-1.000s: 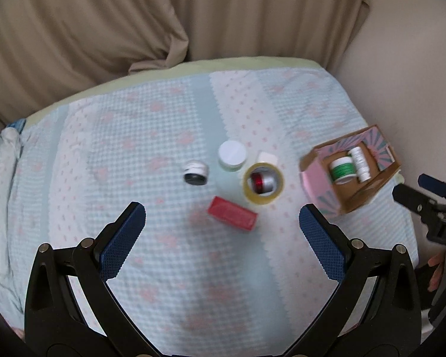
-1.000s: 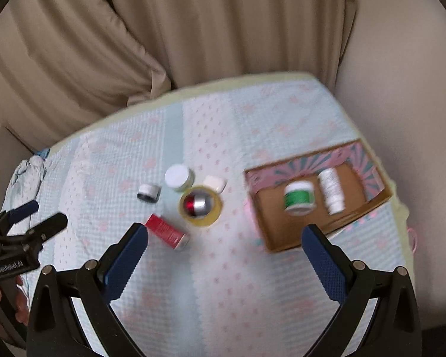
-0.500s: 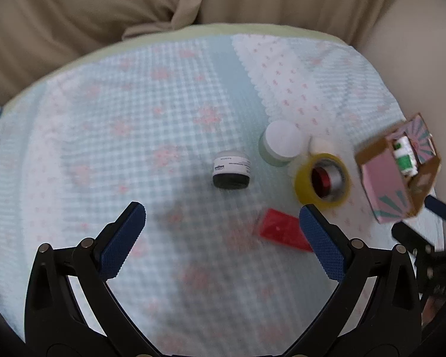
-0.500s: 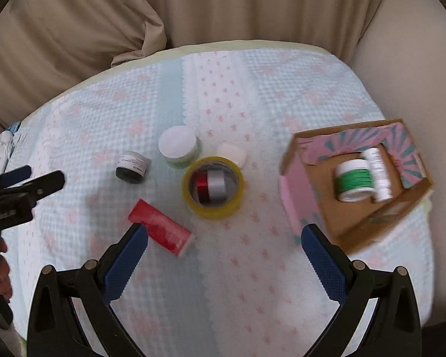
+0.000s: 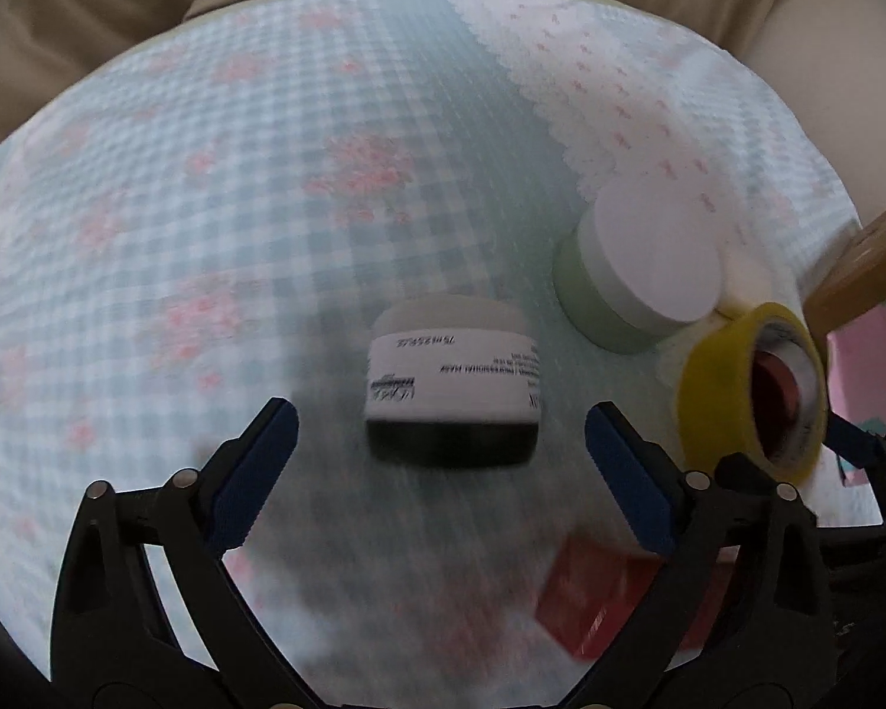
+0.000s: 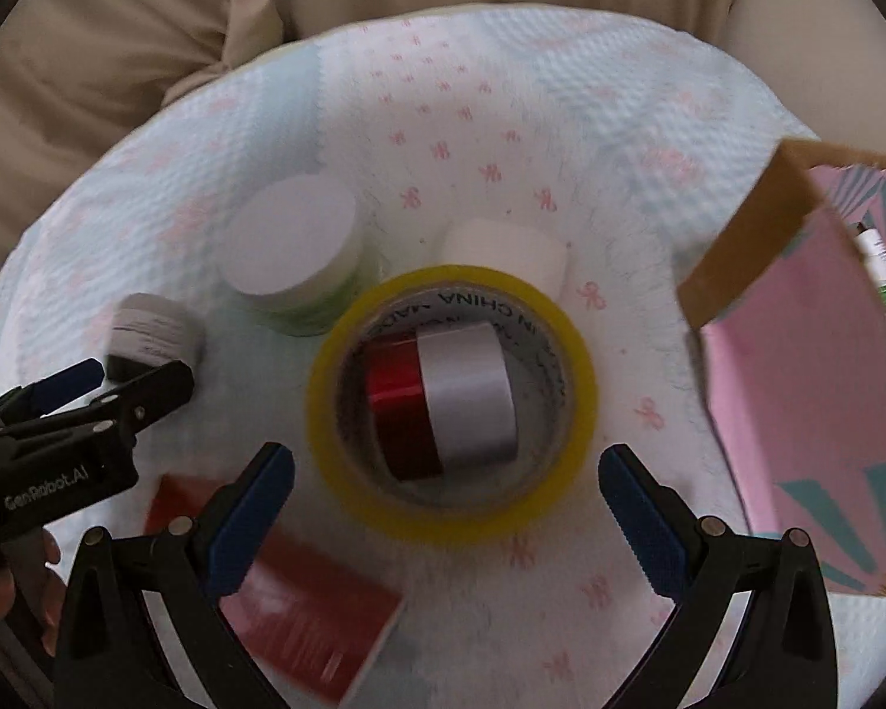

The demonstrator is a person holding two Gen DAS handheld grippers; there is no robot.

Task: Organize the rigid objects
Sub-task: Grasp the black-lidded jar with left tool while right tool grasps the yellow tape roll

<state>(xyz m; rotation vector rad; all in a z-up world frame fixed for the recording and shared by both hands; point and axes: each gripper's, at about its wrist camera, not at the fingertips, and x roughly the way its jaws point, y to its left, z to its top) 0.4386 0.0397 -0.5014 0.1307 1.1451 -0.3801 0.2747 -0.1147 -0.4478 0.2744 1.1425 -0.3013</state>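
Two tongs are seen lowered over a bed (image 5: 384, 118) covered with a checked, flower-printed cloth. The left tongs (image 5: 440, 461) are spread with the jaws closing; a small jar (image 5: 452, 378) with a white label and a dark base lies just ahead of the blue pads (image 5: 254, 472), not yet touched by them. Beside that jar, toward the far right, a pale green jar with a white lid (image 5: 644, 272) is set on the cloth. A yellow tape roll (image 6: 452, 402) is framed ahead of the right tongs (image 6: 446, 502), which are spread wide with nothing pressed between the pads. Inside the roll's core a red and silver cylinder (image 6: 443, 402) is lodged on its side. A small white block (image 6: 505, 254) is placed just behind the roll, touching or nearly touching it. A red box (image 6: 307, 614) lies on the cloth toward the near edge, partly hidden behind the left finger of the right tongs. A pink cardboard box (image 6: 797, 390) with a brown inner wall stands toward the right edge of the bed; a green-labelled item is glimpsed inside it, blurred. Beige curtains (image 6: 118, 59) are hung beyond the far edge.
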